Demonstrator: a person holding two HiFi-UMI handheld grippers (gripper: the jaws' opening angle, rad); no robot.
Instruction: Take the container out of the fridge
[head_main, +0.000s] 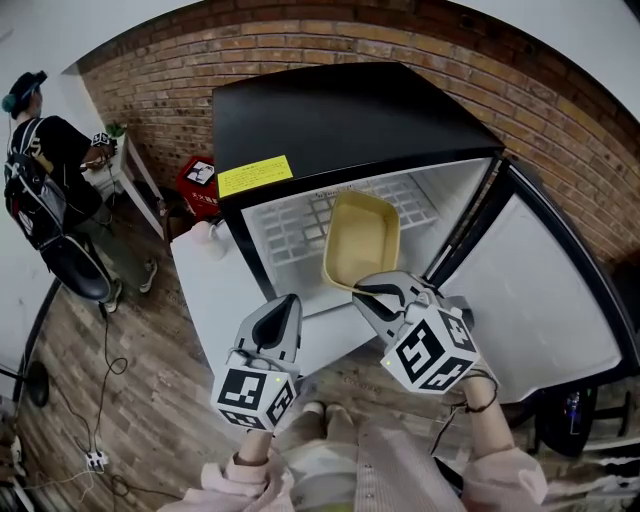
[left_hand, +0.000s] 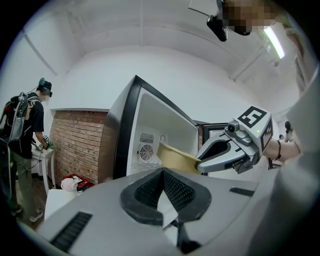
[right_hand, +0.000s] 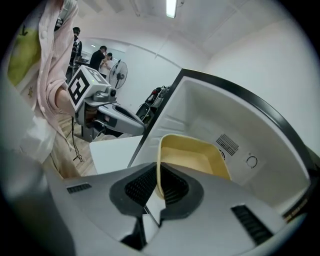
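Note:
A shallow yellow container (head_main: 362, 240) hangs tilted in the mouth of the open black mini fridge (head_main: 340, 110), over the wire shelf (head_main: 297, 228). My right gripper (head_main: 372, 293) is shut on its near rim; the right gripper view shows the rim's wall (right_hand: 192, 155) pinched between the pads of the right gripper (right_hand: 157, 187). My left gripper (head_main: 285, 312) is shut and holds nothing, low and to the left of the container, before the fridge's bottom edge. The left gripper view shows the left gripper (left_hand: 162, 192) with the container (left_hand: 175, 157) beyond it.
The fridge door (head_main: 540, 290) stands swung wide to the right. A white table (head_main: 205, 290) sits left of the fridge, a red box (head_main: 200, 185) behind it. A person (head_main: 45, 170) stands at far left by a brick wall. Cables lie on the wooden floor.

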